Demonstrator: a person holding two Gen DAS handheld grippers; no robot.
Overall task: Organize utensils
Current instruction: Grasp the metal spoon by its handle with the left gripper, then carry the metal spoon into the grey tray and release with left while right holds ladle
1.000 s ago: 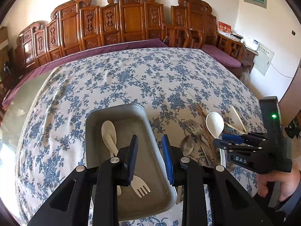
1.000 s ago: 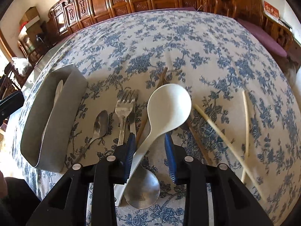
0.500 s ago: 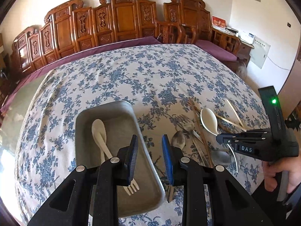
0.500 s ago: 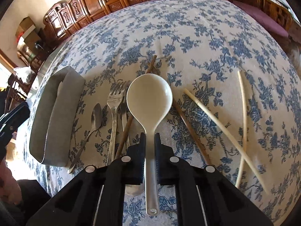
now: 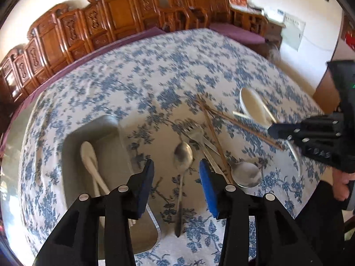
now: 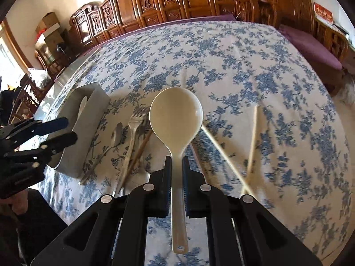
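Observation:
My right gripper (image 6: 176, 166) is shut on the handle of a white plastic spoon (image 6: 176, 119) and holds it above the table; the spoon also shows in the left wrist view (image 5: 253, 108). My left gripper (image 5: 176, 175) is open and empty over a small metal spoon (image 5: 183, 155) lying on the cloth. A grey tray (image 5: 111, 124) to its left holds white plastic utensils (image 5: 89, 159). The tray also shows in the right wrist view (image 6: 88, 102). A metal fork (image 6: 135, 122), a large metal spoon (image 5: 245, 174), brown chopsticks (image 5: 213, 130) and pale chopsticks (image 6: 253, 141) lie on the cloth.
The table has a blue floral tablecloth (image 6: 244, 51). Carved wooden chairs (image 5: 124, 15) line the far side. The near table edge lies just below both grippers. The person's hand (image 5: 341, 188) holds the right gripper at the right.
My right gripper closed on the white spoon and lifted it off the table. My left gripper moved right, from over the tray to over the small metal spoon.

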